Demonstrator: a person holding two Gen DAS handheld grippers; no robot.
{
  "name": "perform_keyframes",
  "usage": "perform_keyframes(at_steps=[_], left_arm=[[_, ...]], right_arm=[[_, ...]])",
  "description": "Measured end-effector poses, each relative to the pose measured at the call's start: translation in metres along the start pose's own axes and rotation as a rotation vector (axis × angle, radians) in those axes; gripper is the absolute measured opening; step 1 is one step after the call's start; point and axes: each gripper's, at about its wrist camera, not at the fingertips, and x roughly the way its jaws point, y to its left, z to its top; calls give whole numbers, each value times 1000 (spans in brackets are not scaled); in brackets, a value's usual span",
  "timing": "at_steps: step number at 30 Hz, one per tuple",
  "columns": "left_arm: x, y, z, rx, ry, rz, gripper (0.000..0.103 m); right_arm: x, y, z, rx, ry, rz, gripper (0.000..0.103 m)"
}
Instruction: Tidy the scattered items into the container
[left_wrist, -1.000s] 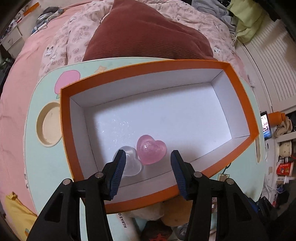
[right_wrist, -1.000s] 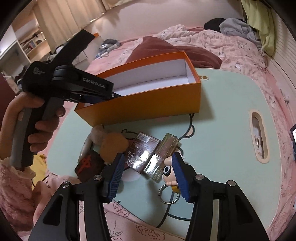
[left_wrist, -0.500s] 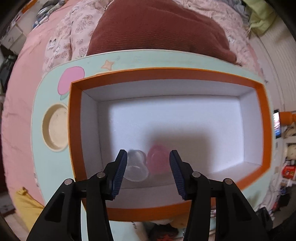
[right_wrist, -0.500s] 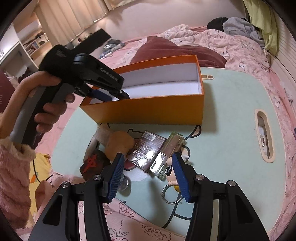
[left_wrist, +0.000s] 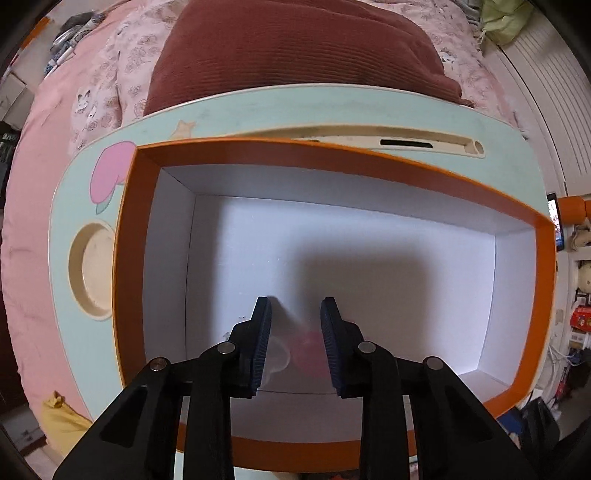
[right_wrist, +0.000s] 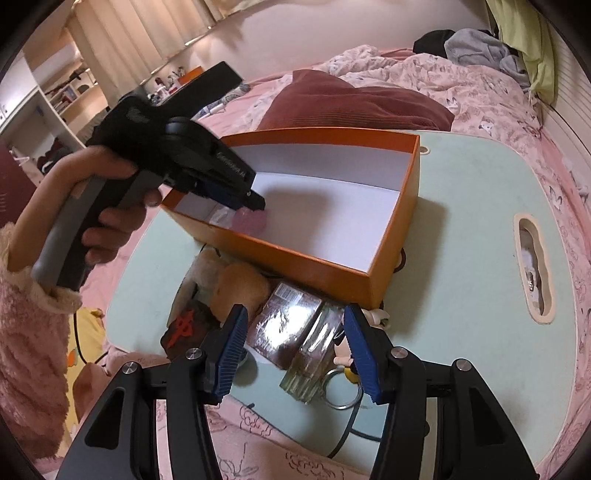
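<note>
Black grippers (right_wrist: 295, 345), blue ribbed pads (left_wrist: 263, 345), fluffy pink sleeve (right_wrist: 29, 365)

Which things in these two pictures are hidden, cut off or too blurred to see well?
- Pink heart, left wrist view: blurred; grip by the closing left gripper unclear.
- Clear heart: partly behind a finger.
- Doll keychain, right wrist view: mostly behind the open right gripper.
- Plush toy: partly behind the orange box.
</note>
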Motion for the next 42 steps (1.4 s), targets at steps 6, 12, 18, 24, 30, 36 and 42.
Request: perform_keyframes(at_steps=[6, 12, 18, 24, 30, 36, 42], left_arm=[[1, -11, -4, 67, -25, 44, 30], [1, -12, -3, 76, -6, 1, 51], [8, -20, 1, 124, 77, -13, 65], [12, -23, 10, 133, 168, 39, 36], [11, -14, 7, 126, 163, 45, 0], [-10, 0, 1, 93, 16, 64, 0], [-53, -5, -22, 145, -140, 83, 0]], right_arm=[[6, -7, 9, 38, 3, -5, 53], [7, -11, 9, 44, 6, -13, 53], [7, -12, 9, 50, 7, -13, 53], [6, -13, 9, 52, 6, -14, 53], [7, -15, 10, 55, 5, -12, 53], [7, -15, 8, 50, 5, -15, 53], [8, -14, 7, 47, 8, -17, 54]])
